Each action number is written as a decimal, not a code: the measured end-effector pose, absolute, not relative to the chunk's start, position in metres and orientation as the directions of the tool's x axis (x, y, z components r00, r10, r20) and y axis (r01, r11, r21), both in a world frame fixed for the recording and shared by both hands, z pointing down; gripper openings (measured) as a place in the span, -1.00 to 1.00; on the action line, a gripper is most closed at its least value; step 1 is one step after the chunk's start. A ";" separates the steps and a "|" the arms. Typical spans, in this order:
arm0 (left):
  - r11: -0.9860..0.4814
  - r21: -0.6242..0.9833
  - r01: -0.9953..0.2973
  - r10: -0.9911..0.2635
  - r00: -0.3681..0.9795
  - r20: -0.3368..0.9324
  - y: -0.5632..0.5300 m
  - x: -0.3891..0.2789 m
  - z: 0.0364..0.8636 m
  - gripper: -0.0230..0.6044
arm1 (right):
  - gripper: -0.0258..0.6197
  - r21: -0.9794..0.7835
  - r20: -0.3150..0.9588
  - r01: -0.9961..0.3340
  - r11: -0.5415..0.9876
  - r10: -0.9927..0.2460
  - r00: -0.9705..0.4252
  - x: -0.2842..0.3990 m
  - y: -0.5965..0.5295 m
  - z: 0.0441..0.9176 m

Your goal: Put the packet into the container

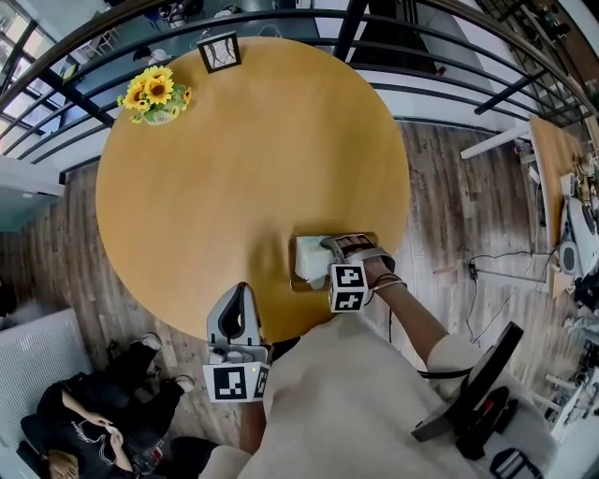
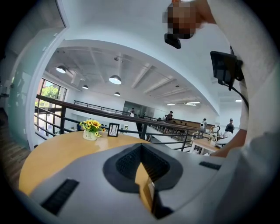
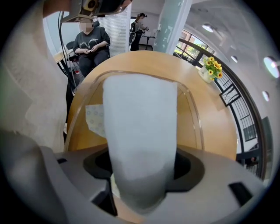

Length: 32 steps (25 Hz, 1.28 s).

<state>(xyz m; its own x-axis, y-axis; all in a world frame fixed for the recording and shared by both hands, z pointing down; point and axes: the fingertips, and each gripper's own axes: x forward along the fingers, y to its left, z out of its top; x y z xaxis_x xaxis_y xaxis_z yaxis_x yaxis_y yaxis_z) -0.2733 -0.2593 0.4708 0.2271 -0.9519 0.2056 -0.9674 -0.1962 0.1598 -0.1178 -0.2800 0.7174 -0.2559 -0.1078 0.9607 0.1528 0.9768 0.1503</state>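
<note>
setting: a round wooden table [image 1: 234, 168] is standing beside a dark metal railing [image 1: 281, 21] over a plank floor [image 1: 459, 215].
right gripper [image 1: 329, 253]: it is pointing steeply down over the table's near edge, directly above the container; its marker cube [image 1: 348, 287] is facing the head view.
right jaws: they are standing wide apart with the packet between them; dark gaps are showing on both sides of the packet, so the pads are not pressing on it.
packet [image 3: 140, 131]: this white, soft-looking packet is standing on end between the right jaws and reaching down into the container.
container [image 3: 196, 118]: this clear, rectangular container is sitting on the table near the edge closest to the person; its transparent rim is curving around the packet in the right gripper view.
patterned sheet [image 3: 95, 120]: it is lying inside the container, to the left of the packet in the right gripper view.
left gripper [image 1: 241, 292]: it is hovering at the table's near edge, well apart from the container and pointing almost level across the table.
left jaws: they are closed together with nothing between them.
far side of table: a pot of sunflowers [image 1: 156, 94] and a small picture frame [image 1: 220, 52] are standing near each other by the railing.
bystander: a seated person [image 1: 94, 421] in dark clothes is sitting beside the table.
</note>
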 end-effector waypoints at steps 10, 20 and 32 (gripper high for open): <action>-0.217 0.164 -0.962 -0.952 0.246 0.184 -0.254 -0.261 0.468 -0.91 | 0.08 0.239 0.933 0.117 0.964 -0.194 -0.301 -0.107 -0.290 0.663; -0.261 0.153 -0.953 -0.943 0.285 0.170 -0.249 -0.245 0.464 -0.91 | 0.05 0.411 0.839 0.006 0.912 -0.376 -0.395 -0.100 -0.291 0.611; -0.279 0.129 -0.951 -0.943 0.297 0.151 -0.239 -0.232 0.453 -0.91 | -0.91 0.562 0.635 -0.187 0.805 -0.566 -0.526 -0.111 -0.290 0.580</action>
